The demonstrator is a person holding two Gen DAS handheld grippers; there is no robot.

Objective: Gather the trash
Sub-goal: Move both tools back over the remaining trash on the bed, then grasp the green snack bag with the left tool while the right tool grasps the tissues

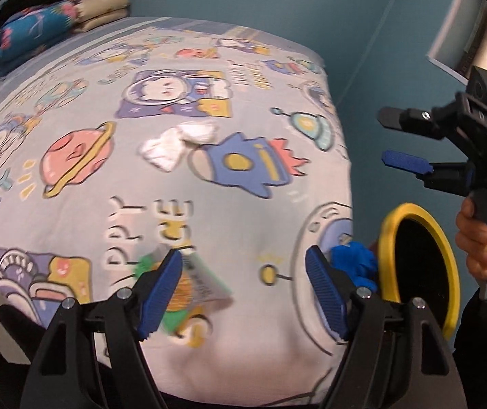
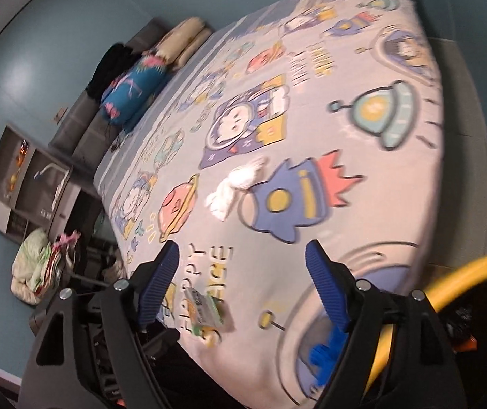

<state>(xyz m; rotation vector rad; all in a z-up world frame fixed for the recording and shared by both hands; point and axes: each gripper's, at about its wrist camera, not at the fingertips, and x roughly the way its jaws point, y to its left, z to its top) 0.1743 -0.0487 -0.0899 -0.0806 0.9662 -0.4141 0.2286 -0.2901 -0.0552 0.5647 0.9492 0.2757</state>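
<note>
L-wrist view: left gripper (image 1: 243, 286) wide open, holding nothing, maybe brushing wrapper (image 1: 197, 283).

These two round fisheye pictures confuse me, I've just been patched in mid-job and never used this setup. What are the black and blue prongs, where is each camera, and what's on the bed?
No robot here: a person holds a hand-operated claw in each hand, and a camera on each one looks forward along its two blue-padded fingers.

The left wrist view shows the left claw at the bottom, open and empty. At its right edge you see the right claw from the side, also open, with the person's hand on its grip. The right wrist view shows that same claw from behind.

On the cartoon space-print bedsheet lie a crumpled white tissue, a snack wrapper near the front edge, and a crumpled blue item beside a yellow-rimmed bin. Nothing is held.
</note>
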